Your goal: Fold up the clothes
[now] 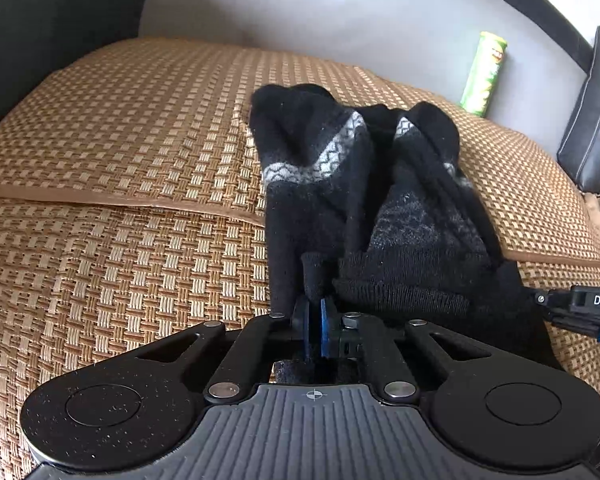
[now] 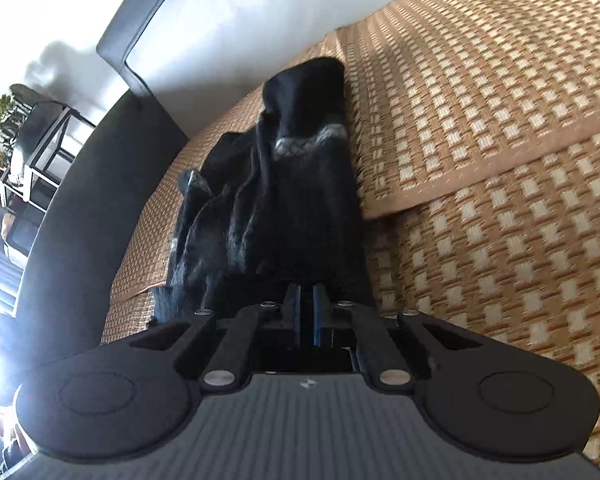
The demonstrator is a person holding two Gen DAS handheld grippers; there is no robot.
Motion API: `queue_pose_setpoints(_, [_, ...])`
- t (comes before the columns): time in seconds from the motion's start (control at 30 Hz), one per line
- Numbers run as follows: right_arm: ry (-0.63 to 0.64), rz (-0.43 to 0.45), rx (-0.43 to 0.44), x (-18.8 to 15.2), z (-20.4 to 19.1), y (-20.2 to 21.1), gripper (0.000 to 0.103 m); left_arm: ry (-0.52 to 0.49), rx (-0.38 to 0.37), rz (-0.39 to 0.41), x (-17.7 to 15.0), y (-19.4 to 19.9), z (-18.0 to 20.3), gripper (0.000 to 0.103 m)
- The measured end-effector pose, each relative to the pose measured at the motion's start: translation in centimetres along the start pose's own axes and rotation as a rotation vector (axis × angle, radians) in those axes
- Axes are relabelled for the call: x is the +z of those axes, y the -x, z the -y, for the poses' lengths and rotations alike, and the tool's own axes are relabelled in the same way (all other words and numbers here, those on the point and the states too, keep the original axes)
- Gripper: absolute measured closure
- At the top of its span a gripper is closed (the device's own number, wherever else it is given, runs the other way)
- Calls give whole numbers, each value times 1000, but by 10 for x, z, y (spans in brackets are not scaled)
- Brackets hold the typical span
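The jaws of the left gripper point(image 1: 315, 312) stand nearly together, pinching a fold at the near edge of the black garment point(image 1: 340, 184), whose cloth rises between the blue pads. The jaws of the right gripper point(image 2: 308, 300) are likewise almost closed on the near hem of the same black garment point(image 2: 292, 208), with dark fabric bunched right at the fingertips. From both grips the garment stretches away in loose folds, black knit with a grey-white patterned band across it, and its far end lies rumpled on the woven mat point(image 1: 120, 152) that covers a sofa seat. In the left wrist view the right gripper's black body point(image 1: 580, 308) reaches in from the right edge, touching the garment's side, with a fingertip of the person just below it. Beyond the garment a green tube can point(image 1: 484, 74) leans against the pale sofa back point(image 1: 340, 12), and a dark cushion point(image 1: 596, 120) sits at the right.
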State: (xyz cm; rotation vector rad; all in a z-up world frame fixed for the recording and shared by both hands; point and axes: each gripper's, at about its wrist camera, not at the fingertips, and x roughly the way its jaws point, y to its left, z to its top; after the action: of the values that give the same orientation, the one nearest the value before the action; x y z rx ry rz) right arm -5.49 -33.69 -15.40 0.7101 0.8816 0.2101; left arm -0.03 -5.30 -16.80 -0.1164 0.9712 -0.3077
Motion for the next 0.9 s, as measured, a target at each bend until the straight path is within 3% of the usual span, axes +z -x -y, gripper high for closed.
queue_pose_setpoints(0.1, [6,-10,-5,2,0,-1,96,-8,4,1,3,3,-1,89])
queue_pose_setpoints(0.2, [36,-7,-13,9,-6,9,94,7,-3,21,4,15,-6,68])
queue_pose_setpoints(0.23, [48,1,-13,11,-9,14,93,8,6,40,8,20,-8,56])
queue_pose_setpoints(0.33, [60,50,23,27,-18,30,92,16,14,91,26,32,-15,50])
queue_pose_setpoints(0.37, [61,64,36,36,-22,32,89,23,6,105,34,34,-17,49])
queue_pose_setpoints(0.43, [70,94,52,53,-30,36,77,32,5,136,51,36,-20,36])
queue_pose_setpoints(0.5, [91,123,37,71,-38,33,58,41,21,162,71,30,-23,32])
queue_pose_setpoints(0.6, [104,131,35,98,-45,17,56,63,17,169,95,13,-27,29])
queue_pose_setpoints(0.7, [105,133,31,119,-42,-6,43,47,26,166,113,-13,-29,27])
queue_pose_setpoints(0.9, [103,93,-34,145,-20,-66,42,-1,59,121,136,-75,-31,27])
